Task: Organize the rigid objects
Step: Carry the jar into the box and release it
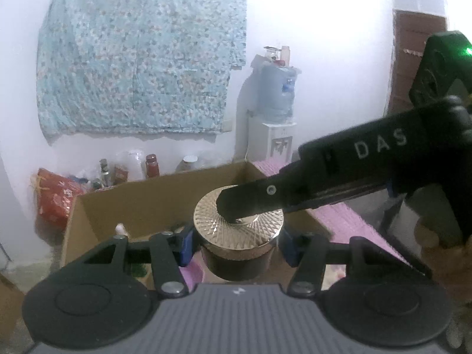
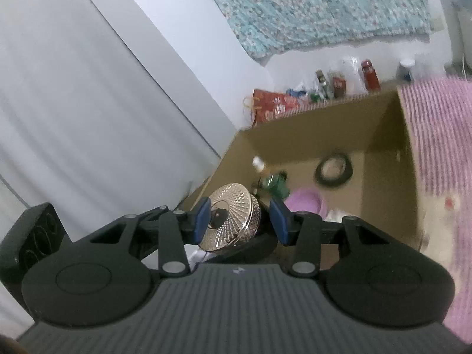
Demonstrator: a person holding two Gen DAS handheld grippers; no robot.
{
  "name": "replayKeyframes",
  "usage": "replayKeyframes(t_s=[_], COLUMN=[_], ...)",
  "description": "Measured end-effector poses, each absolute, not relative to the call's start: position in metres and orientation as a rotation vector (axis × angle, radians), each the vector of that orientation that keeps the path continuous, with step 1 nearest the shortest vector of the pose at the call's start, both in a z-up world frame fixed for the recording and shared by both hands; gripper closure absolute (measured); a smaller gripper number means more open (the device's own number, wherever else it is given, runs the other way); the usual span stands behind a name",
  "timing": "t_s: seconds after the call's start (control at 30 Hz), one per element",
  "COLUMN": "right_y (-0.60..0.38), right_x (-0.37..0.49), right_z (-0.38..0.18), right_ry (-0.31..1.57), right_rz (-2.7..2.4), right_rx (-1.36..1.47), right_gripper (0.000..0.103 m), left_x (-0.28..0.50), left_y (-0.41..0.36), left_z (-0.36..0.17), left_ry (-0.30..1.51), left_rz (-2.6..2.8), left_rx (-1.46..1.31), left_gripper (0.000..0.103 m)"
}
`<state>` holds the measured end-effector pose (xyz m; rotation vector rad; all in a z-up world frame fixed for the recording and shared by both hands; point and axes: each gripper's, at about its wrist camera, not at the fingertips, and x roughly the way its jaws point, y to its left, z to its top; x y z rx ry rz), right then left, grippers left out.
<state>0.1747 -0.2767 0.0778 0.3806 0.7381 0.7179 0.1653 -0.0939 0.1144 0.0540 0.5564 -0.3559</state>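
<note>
At the lower centre of the left wrist view, the left gripper point(image 1: 237, 243) has its jaws clenched on a dark jar point(image 1: 239, 261) with a faceted gold lid point(image 1: 239, 224). The right gripper point(image 1: 225, 203) reaches in from the right, one finger across that lid. In the right wrist view its jaws flank the lid point(image 2: 233, 221); whether they press it I cannot tell. Behind stands an open cardboard box point(image 1: 147, 203), a pink ribbed mat point(image 1: 348, 221) beside it, then a water dispenser point(image 1: 275, 124) against the wall.

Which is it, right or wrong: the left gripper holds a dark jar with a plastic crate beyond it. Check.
Wrong in one respect: the left gripper holds the dark jar, but beyond it stands a cardboard box, not a plastic crate. The left wrist view shows it.
</note>
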Motion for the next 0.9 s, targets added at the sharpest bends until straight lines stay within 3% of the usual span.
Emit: replayKeyframes(t_s=[0.47, 0.9], right_y=[-0.257, -0.234], right_x=[0.324, 0.352], right_z=[0.038, 0.009], right_ry=[0.968, 1.031], right_rz=[0.611, 0.615], right_rx=[0.168, 0.026], right_gripper=[0.058, 0.062], left_x=[0.297, 0.331], left_y=[-0.108, -0.096], left_z=[0.053, 0.025], left_ry=[0.854, 1.044], left_rz=[-0.323, -0.315], left_rx=[-0.064, -0.143], left_gripper=[0.046, 0.045])
